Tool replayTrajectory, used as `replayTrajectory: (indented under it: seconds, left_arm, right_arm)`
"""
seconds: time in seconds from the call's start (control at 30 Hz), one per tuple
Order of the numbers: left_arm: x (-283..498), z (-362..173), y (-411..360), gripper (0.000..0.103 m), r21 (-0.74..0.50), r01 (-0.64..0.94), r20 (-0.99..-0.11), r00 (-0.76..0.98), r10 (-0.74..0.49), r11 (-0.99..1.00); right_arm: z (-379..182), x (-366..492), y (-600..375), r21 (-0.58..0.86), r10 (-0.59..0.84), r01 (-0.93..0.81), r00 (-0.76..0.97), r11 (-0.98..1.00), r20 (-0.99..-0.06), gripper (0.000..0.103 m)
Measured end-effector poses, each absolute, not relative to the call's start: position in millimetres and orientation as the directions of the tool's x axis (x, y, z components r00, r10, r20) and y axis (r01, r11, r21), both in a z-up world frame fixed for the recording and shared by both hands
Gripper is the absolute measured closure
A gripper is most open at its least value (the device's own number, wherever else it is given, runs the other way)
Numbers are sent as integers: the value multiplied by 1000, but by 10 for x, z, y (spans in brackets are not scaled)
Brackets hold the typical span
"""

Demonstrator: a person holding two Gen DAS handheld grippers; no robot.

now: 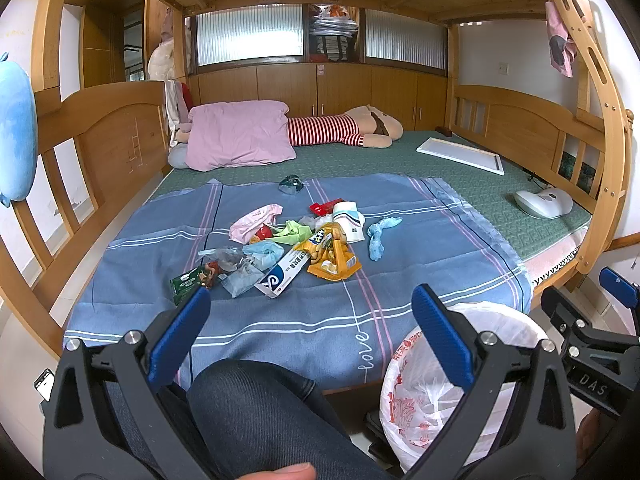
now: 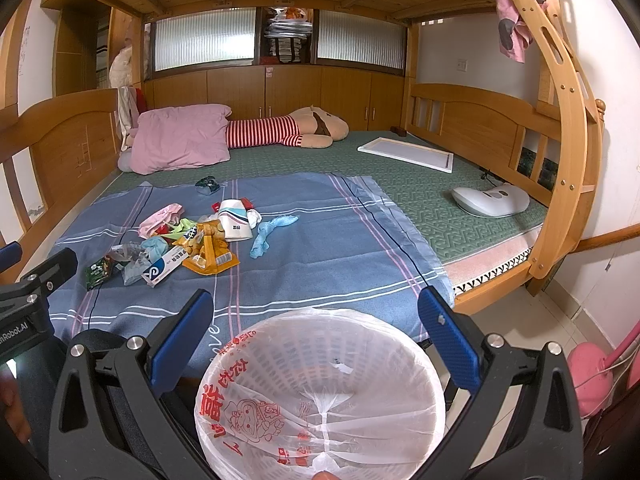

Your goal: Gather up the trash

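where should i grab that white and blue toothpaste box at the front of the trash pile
Take the long white and blue cardboard toothpaste box by its near end, the one with the blue logo, which juts free of the pile toward you. Come from the front with the open left hand-held gripper, jaws across its narrow width. Its far end is wedged beside the orange snack bag.

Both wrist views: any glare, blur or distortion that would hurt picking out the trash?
Left wrist view: heavy fisheye bowing of the bed frame, black vignette corners; trash pile sharp and evenly lit. Right wrist view: same bowing; frosted windows bright but not washing out; bin liner slightly glossy, still readable.
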State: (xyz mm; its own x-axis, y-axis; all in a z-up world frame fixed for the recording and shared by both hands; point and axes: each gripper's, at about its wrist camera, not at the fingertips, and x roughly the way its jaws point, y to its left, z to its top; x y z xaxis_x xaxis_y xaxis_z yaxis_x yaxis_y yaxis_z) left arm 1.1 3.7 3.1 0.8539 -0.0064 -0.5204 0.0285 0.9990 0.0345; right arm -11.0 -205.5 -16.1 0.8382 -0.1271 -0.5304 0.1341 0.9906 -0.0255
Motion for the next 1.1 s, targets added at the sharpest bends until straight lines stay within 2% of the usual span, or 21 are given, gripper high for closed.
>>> replayTrajectory:
  seconds: [0.37,0.57,0.73,0.97,1.1]
  left_arm:
    - [61,-52,160,3,34,7,-540,842,12,999]
    - [354,-213,403,3,37,-69,-575,814,78,997]
    - [553,-334,656,3,34,-132,-596,793,126,991]
    - [907,-554,950,3,19,-174,-642,753,145,985]
    - [1214,-659,1156,3,15,-160,-654,745,131,987]
  right_arm:
    - [-130,6,-1995,-27,-118,123,833,992,-541,3]
    - [-311,393,-1865,-59,-52,22,816,998,-576,3]
    - [-439,705,-1685,-84,-55,4,781,996,-622,3]
    - [-508,1121,-1501,-55,-25,-15,751,998,-660,3]
    - [-553,1315,-1392,-92,-49,-18,738,996,-673,3]
